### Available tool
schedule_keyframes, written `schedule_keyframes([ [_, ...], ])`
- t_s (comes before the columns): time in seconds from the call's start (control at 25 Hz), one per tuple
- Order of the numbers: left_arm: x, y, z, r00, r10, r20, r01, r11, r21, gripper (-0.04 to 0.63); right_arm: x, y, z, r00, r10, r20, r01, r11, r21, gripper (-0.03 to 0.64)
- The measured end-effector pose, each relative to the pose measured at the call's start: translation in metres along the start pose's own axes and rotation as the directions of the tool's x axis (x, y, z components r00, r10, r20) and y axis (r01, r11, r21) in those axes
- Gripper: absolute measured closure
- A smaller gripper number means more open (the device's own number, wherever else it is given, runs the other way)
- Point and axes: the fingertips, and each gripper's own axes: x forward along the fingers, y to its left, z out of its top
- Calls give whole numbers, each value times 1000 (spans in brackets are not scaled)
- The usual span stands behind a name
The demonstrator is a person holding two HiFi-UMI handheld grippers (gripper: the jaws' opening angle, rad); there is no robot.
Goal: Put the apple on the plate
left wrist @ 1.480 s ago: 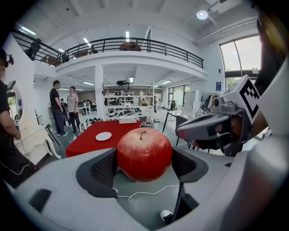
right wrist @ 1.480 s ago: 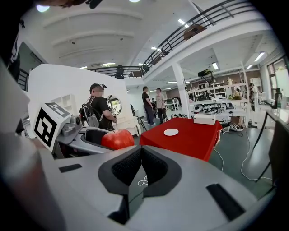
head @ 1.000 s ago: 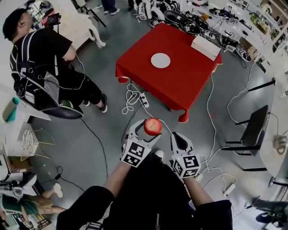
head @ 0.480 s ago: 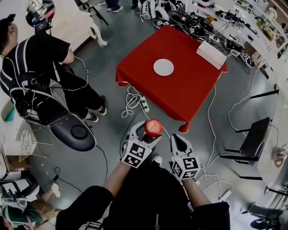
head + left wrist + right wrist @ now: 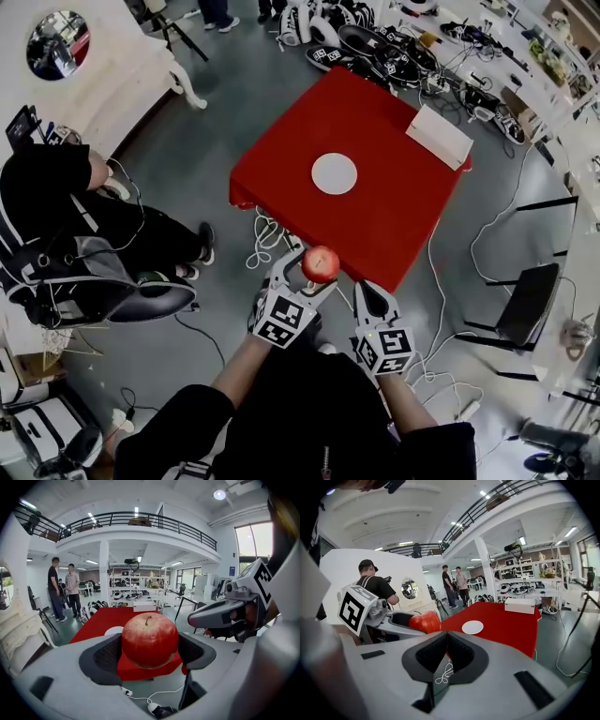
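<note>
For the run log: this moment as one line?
left gripper: shut on apple | right gripper: shut, empty | plate: bare, on red table | apple: short of table, not yet on plate

At lower centre, the left gripper (image 5: pixel 310 272) clamps the apple (image 5: pixel 320 263) between its jaws; just right of it, the right gripper (image 5: pixel 363 290) points forward, jaws together.

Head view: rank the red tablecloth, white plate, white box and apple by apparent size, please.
1. The red tablecloth, by far.
2. The white box and the white plate: about alike, not ranked.
3. The apple, slightly smaller-looking; it is held nearer the camera in the left tool, so unsure.
</note>
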Motion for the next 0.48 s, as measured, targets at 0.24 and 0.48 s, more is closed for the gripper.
schedule_keyframes([
  [0.24, 26, 47, 12, 1000, -24, -10, 24, 1000, 0, 216, 51, -12, 20, 1000, -20, -18, 20, 1000, 9, 606],
  [0.48, 40, 88, 16, 999, -40, -23, 40, 999, -3, 216, 90, -16, 41, 999, -42, -19, 42, 999, 16, 604],
])
